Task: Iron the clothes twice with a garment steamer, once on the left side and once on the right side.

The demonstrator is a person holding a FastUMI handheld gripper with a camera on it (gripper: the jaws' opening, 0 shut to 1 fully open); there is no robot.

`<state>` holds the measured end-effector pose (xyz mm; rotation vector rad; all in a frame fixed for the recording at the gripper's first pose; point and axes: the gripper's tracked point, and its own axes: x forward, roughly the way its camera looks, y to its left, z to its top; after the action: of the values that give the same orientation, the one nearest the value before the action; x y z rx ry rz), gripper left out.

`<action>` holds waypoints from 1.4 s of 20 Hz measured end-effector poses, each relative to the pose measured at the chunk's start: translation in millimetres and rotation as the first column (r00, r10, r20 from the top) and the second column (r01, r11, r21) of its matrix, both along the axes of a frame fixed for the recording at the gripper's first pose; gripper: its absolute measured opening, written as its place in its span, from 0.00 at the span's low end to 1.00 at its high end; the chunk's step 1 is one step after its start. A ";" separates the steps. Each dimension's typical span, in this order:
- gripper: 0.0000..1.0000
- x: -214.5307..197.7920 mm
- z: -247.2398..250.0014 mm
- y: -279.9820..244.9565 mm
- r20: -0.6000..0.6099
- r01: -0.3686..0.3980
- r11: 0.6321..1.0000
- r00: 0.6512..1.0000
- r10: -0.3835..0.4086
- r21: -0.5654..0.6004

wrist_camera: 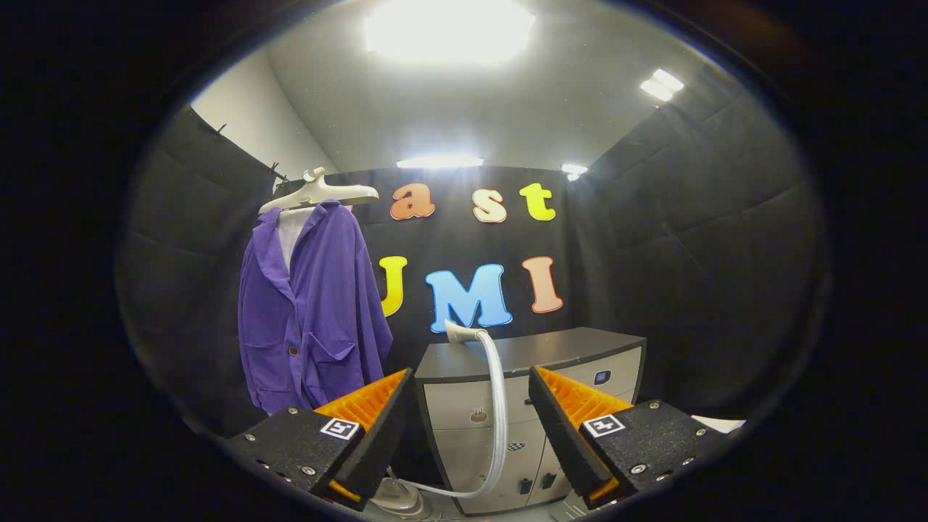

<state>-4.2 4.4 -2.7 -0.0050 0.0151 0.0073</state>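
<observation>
Purple cloth marks our one jacket [312, 312], hanging from one pale plastic hanger [319, 192] at the upper left of the frame. We hold the hand-held gripper [467, 413] released, its two orange ribbed fingers [366, 402] spread wide around nothing. Between them, at lower centre, one steamer head [460, 332] and its smooth grey hose [498, 413] rest against one grey cabinet [565, 355].

gripper [467, 420] open, hose [499, 406] and cabinet [536, 355] ahead

black tool [467, 428], orange ridged finger pads [366, 399], square markers, silver screws
</observation>
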 end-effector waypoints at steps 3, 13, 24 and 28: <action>0.95 -3.3 2.6 0.5 0.009 0.008 1.000 1.000 -0.008 -0.004; 0.95 4.9 38.5 17.6 0.035 -0.005 1.000 0.999 0.004 0.019; 0.95 51.2 75.7 38.0 0.017 -0.052 0.998 0.998 0.053 -0.029; 0.95 95.2 83.4 33.5 0.012 -0.102 0.995 0.995 0.103 -0.022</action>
<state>91.0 37.9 80.7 -0.0268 0.0020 0.1097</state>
